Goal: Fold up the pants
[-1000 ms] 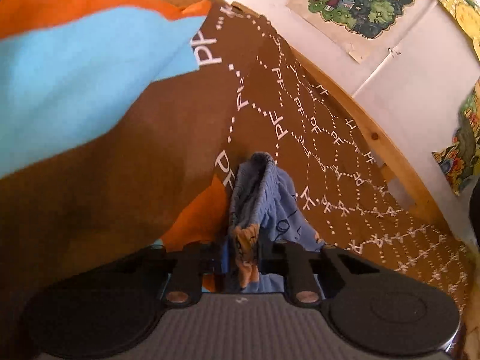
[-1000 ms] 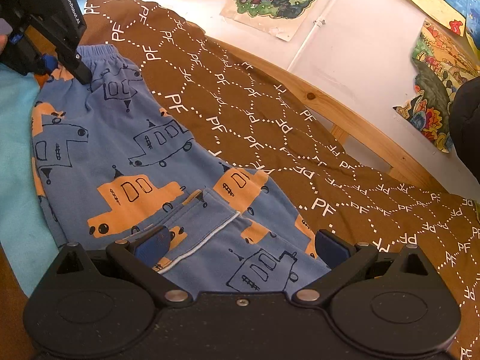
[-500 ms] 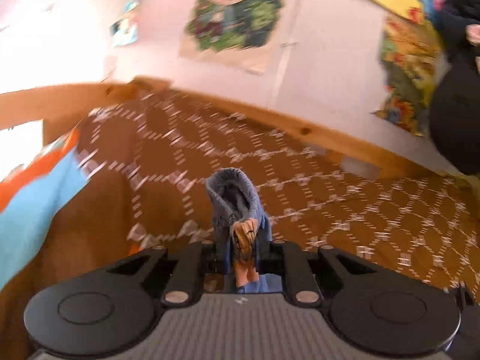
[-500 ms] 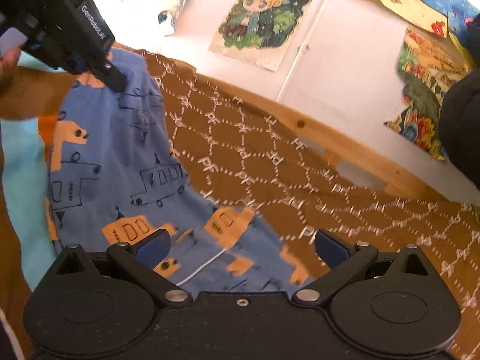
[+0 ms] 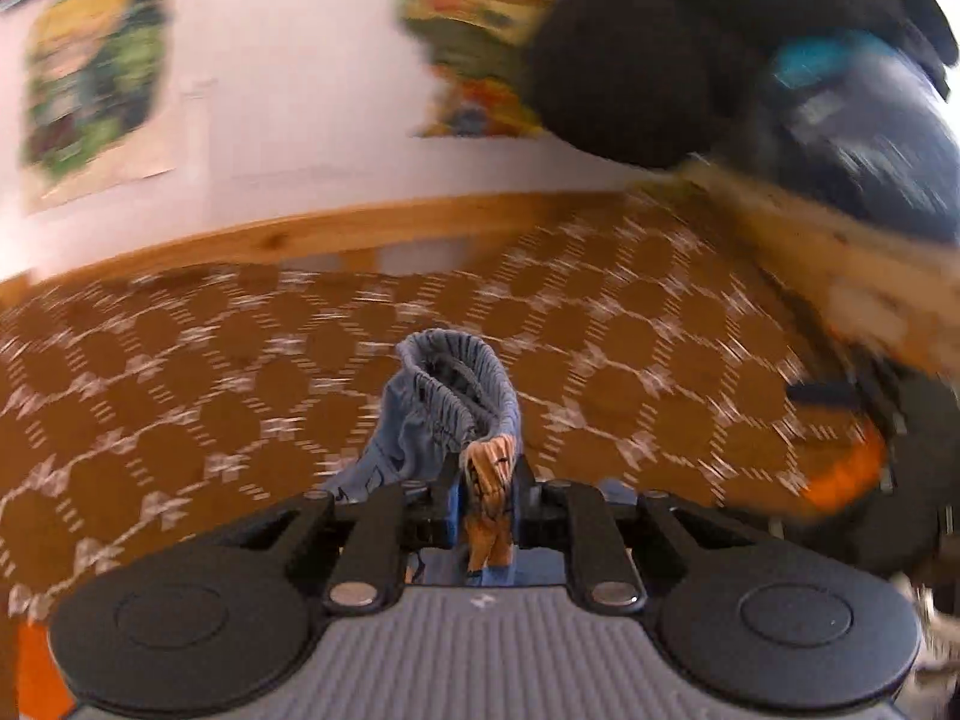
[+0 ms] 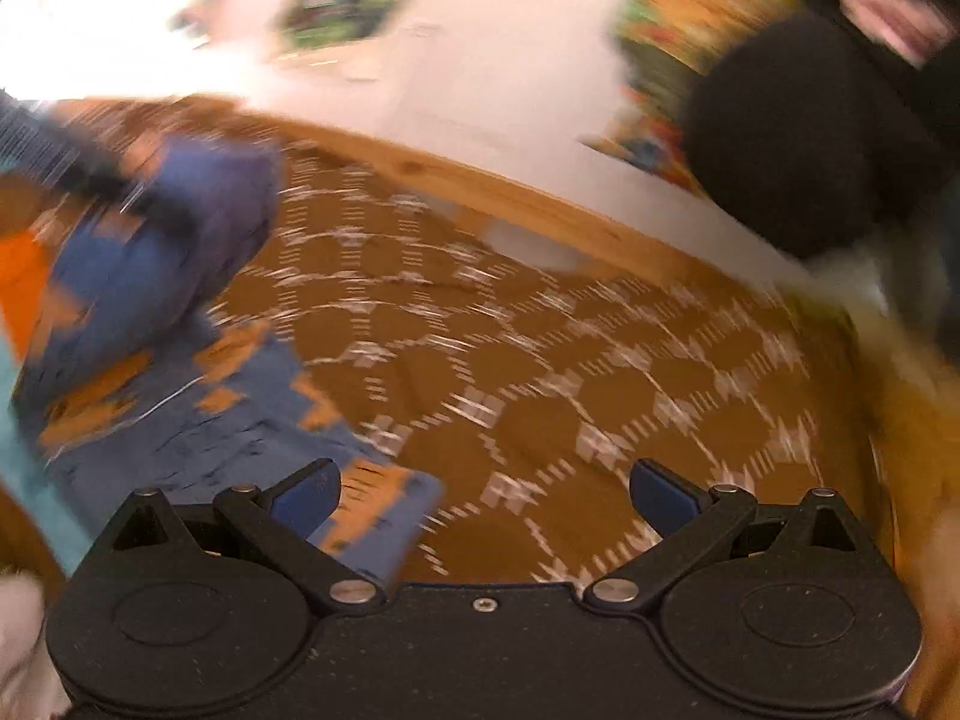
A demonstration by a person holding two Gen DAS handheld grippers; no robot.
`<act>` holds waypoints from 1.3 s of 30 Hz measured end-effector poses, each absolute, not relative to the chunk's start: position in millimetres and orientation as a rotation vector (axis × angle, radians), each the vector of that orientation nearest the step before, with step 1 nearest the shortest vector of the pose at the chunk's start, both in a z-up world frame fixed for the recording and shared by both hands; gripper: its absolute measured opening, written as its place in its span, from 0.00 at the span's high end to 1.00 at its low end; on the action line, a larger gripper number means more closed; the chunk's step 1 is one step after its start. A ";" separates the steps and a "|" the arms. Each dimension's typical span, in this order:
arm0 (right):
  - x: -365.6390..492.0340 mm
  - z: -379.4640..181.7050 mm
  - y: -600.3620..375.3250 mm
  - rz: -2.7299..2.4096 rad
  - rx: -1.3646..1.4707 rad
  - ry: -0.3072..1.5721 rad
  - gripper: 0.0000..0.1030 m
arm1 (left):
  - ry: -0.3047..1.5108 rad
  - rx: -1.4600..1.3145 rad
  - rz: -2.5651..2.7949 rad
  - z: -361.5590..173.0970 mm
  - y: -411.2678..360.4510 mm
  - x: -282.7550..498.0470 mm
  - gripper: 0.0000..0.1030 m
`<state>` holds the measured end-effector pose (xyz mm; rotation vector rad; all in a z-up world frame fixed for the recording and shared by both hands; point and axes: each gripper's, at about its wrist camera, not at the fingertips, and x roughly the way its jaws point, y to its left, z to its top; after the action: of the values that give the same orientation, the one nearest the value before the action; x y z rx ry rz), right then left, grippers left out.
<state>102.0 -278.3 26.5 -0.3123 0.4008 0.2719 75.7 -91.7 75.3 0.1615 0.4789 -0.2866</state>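
Note:
The pants are blue with orange vehicle prints. In the left wrist view my left gripper (image 5: 483, 489) is shut on the bunched elastic waistband of the pants (image 5: 447, 414), held above the brown patterned bedspread (image 5: 180, 372). In the right wrist view my right gripper (image 6: 483, 492) is open and empty; the pants (image 6: 180, 420) trail across the bedspread (image 6: 540, 360) at the left, lifted at the upper left by the blurred left gripper (image 6: 90, 180). Both views are motion-blurred.
A wooden bed rail (image 6: 480, 192) runs along the far side below a white wall with posters (image 5: 90, 96). A dark-clothed person (image 5: 660, 60) is at the upper right. An orange and teal cover (image 6: 18, 300) lies at the left.
My left gripper has lifted the waistband and swung right across the bed. The right gripper has also swung right, so the pants now sit at its left; it stays open.

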 end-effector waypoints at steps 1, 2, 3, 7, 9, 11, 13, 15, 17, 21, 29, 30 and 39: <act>106.3 26.5 -287.8 0.256 -0.261 0.421 0.01 | 0.484 0.195 -0.307 71.1 -102.1 75.5 0.83; 110.6 26.2 -296.2 0.244 -0.215 0.440 0.01 | 0.489 0.225 -0.322 65.6 -111.7 77.3 0.83; 112.8 25.5 -302.3 0.235 -0.188 0.450 0.01 | 0.500 0.248 -0.331 59.2 -121.2 79.8 0.83; 116.2 19.2 -313.1 0.233 -0.124 0.462 0.01 | 0.573 0.272 -0.355 32.3 -153.6 91.0 0.83; 116.9 13.8 -314.5 0.246 -0.111 0.478 0.01 | 0.594 0.302 -0.353 19.8 -165.9 94.5 0.83; 118.2 8.4 -315.2 0.251 -0.104 0.493 0.01 | 0.616 0.326 -0.360 9.2 -173.2 94.7 0.82; 120.4 4.4 -316.6 0.252 -0.101 0.506 0.01 | 0.641 0.341 -0.377 2.3 -176.5 95.0 0.69; 121.9 3.1 -318.6 0.254 -0.099 0.513 0.01 | 0.649 0.342 -0.418 -1.8 -178.5 89.6 0.40; 124.8 0.9 -319.9 0.255 -0.089 0.520 0.01 | 0.617 0.356 -0.427 -1.8 -176.9 77.7 0.31; 129.1 -3.3 -320.8 0.289 -0.042 0.526 0.01 | 0.588 0.450 -0.435 -11.5 -176.4 64.7 0.31; 155.3 -8.2 -294.1 0.506 0.071 0.561 0.20 | 0.680 0.413 -0.455 -29.7 -166.0 69.2 0.56; 160.2 -11.5 -289.0 0.515 0.063 0.573 0.26 | 0.676 0.421 -0.456 -30.2 -166.4 68.5 0.61; 176.5 -28.2 -282.4 0.595 0.156 0.664 0.91 | 0.669 0.355 -0.466 -24.9 -160.4 67.5 0.92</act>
<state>176.5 -282.4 -28.2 0.1559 0.6635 0.5953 67.5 -160.4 -24.9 0.3547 0.6690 -0.4664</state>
